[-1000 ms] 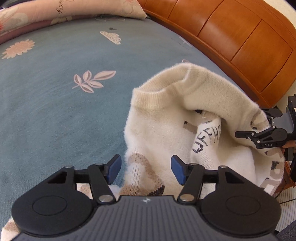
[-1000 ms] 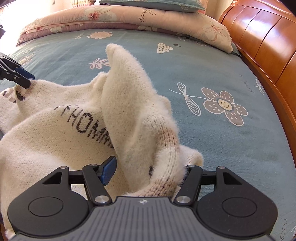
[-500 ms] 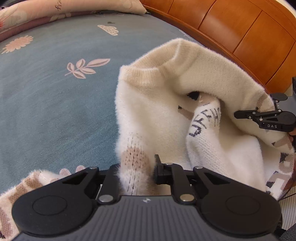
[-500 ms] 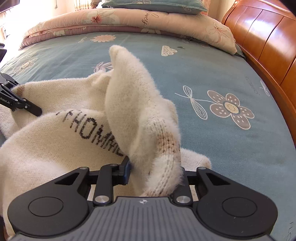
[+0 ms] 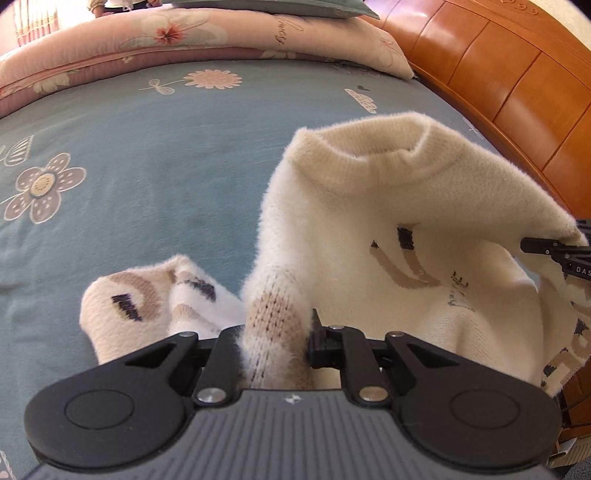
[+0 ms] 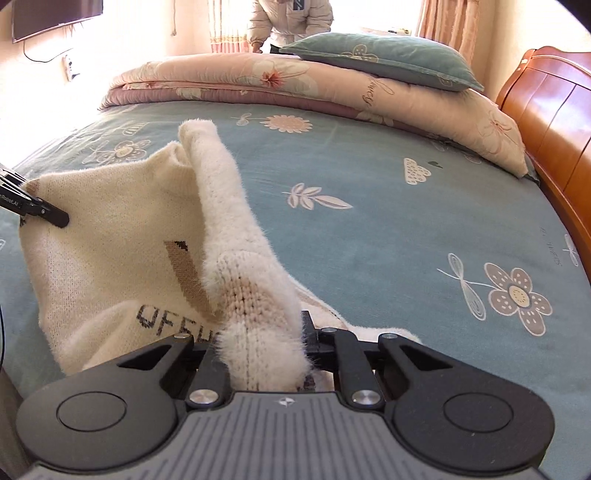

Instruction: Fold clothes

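A cream knit sweater point(image 5: 369, 221) with beige and dark lettering hangs stretched between my two grippers above the blue flowered bedsheet point(image 5: 129, 166). My left gripper point(image 5: 275, 332) is shut on a bunched fold of its edge. One sleeve point(image 5: 147, 295) lies on the sheet to its left. In the right wrist view the sweater point(image 6: 110, 240) is pinched by my right gripper point(image 6: 264, 332), whose jaws are still closing on a thick fold. Each gripper shows in the other's view: the right gripper point(image 5: 554, 251) at the right edge, the left gripper point(image 6: 37, 206) at the left edge.
A folded pink quilt point(image 6: 295, 85) with a teal pillow point(image 6: 380, 59) on it lies across the far end of the bed. The orange wooden bed frame point(image 5: 517, 92) runs along the right. A person in a pale jacket point(image 6: 291, 22) stands beyond the bed.
Both grippers went from open around sweater folds to shut on them. They then rose and moved apart, lifting the sweater and spreading it between them.
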